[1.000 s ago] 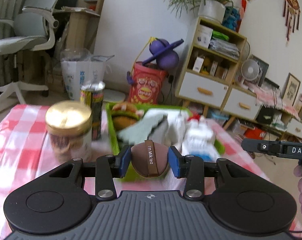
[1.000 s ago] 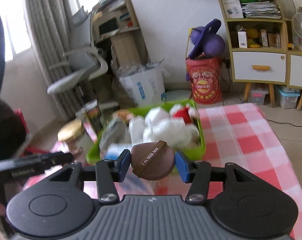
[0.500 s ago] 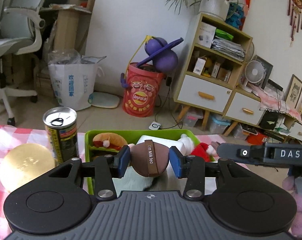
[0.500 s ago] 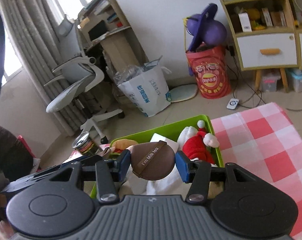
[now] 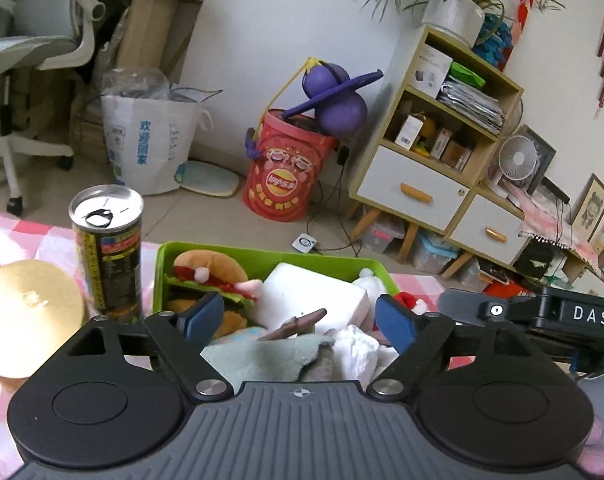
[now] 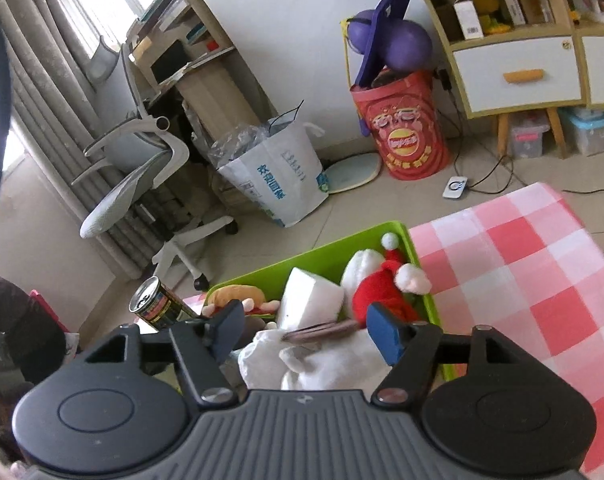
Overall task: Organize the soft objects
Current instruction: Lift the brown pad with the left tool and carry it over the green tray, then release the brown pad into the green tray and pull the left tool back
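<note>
A green bin [image 5: 262,268] on the checked tablecloth holds soft things: a plush burger [image 5: 206,272], a white foam block [image 5: 310,292], a pale green cloth [image 5: 262,356], white plush [image 5: 358,352] and a red Santa toy [image 6: 382,292]. A brown milk-tea cushion [image 5: 294,324] lies loose on top of the pile; it also shows in the right wrist view [image 6: 322,330]. My left gripper [image 5: 298,320] is open above the bin, jaws wide on either side of the cushion. My right gripper [image 6: 306,330] is open too, over the same pile in the bin [image 6: 418,256].
A tall open can [image 5: 108,248] and a gold-lidded jar [image 5: 26,312] stand left of the bin. The right gripper's body [image 5: 542,316] is close on my left gripper's right. Checked tablecloth [image 6: 522,272] stretches right of the bin. Floor clutter lies beyond the table.
Both grippers were shut on brown milk-tea cushions; both have opened and a cushion now lies on the pile in the bin. The cameras tilted down towards the bin.
</note>
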A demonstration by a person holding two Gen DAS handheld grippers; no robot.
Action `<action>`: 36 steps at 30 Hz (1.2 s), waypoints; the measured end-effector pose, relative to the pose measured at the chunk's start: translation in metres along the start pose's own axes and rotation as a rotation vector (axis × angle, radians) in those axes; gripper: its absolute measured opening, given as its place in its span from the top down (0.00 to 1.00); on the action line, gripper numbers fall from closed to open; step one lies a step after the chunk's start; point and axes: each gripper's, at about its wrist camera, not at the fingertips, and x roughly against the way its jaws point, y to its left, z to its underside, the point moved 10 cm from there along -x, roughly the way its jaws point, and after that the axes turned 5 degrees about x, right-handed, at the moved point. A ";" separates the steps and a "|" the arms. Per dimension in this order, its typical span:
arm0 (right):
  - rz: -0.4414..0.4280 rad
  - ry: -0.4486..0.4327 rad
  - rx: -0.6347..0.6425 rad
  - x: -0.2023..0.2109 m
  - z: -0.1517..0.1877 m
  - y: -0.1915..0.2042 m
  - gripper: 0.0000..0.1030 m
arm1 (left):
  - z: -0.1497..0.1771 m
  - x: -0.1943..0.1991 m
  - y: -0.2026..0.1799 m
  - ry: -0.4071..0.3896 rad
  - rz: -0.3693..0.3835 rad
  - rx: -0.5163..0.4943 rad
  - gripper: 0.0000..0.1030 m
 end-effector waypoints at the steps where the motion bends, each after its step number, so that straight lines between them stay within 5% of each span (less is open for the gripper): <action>1: 0.006 -0.002 -0.004 0.004 0.000 -0.002 0.56 | 0.000 0.004 0.002 0.002 -0.011 0.000 0.19; 15: 0.133 0.003 -0.023 0.086 0.038 -0.022 0.48 | 0.042 0.094 0.036 0.036 -0.226 -0.014 0.05; 27: 0.280 0.076 0.065 0.149 0.104 0.019 0.30 | 0.112 0.157 0.026 0.158 -0.424 -0.074 0.05; 36: 0.332 0.131 0.186 0.160 0.132 0.044 0.30 | 0.126 0.181 0.008 0.172 -0.488 -0.134 0.05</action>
